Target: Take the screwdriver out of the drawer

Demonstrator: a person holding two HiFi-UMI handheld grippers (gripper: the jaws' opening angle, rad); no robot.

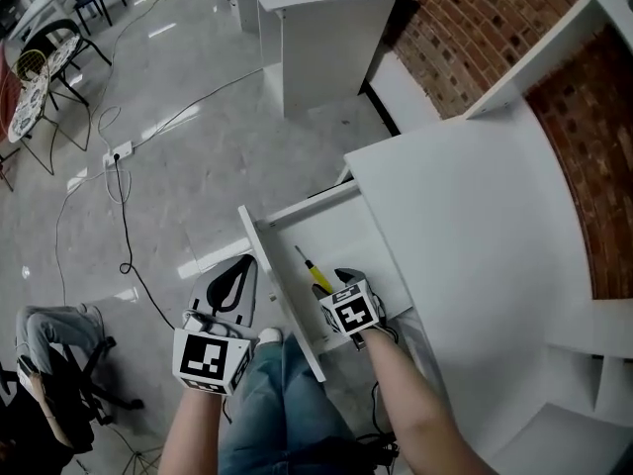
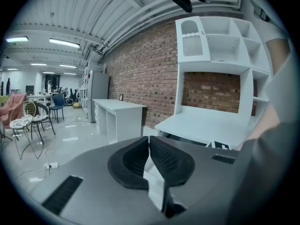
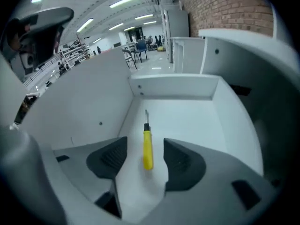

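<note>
- A glossy grey floor [image 1: 198, 146] takes up most of the room, with a red brick wall [image 1: 475, 18] along the far side.
- A large white desk with a curved top [image 1: 475, 216] stands against that wall. White open shelf compartments [image 2: 220, 41] rise above it.
- A smaller plain white table [image 1: 316, 18] stands further along the same wall, well apart from the desk.
- A shallow white drawer [image 1: 280, 287] is pulled out from under the desk top, towards the person in blue jeans [image 1: 277, 394].
- The left gripper [image 1: 237, 280] – grey body, black pads – is outside the drawer, just beside its front panel on the floor side. In its own view its jaw tips [image 2: 149, 142] are pressed together with nothing between them.
- The right gripper [image 1: 341, 283] points steeply down into the open drawer, at the end nearest the person. In its own view the jaws [image 3: 145, 146] are spread, one black pad on each side of the screwdriver's handle, with white drawer floor showing in both gaps. Neither pad is on the handle.
- The slim screwdriver with a yellow plastic handle and short metal shaft [image 3: 147, 142] lies flat on the drawer floor [image 1: 315, 270], its tip pointing away from the person towards the drawer's far end.
- A white power strip with trailing black cables [image 1: 119, 151] lies on the floor – far from the desk.
</note>
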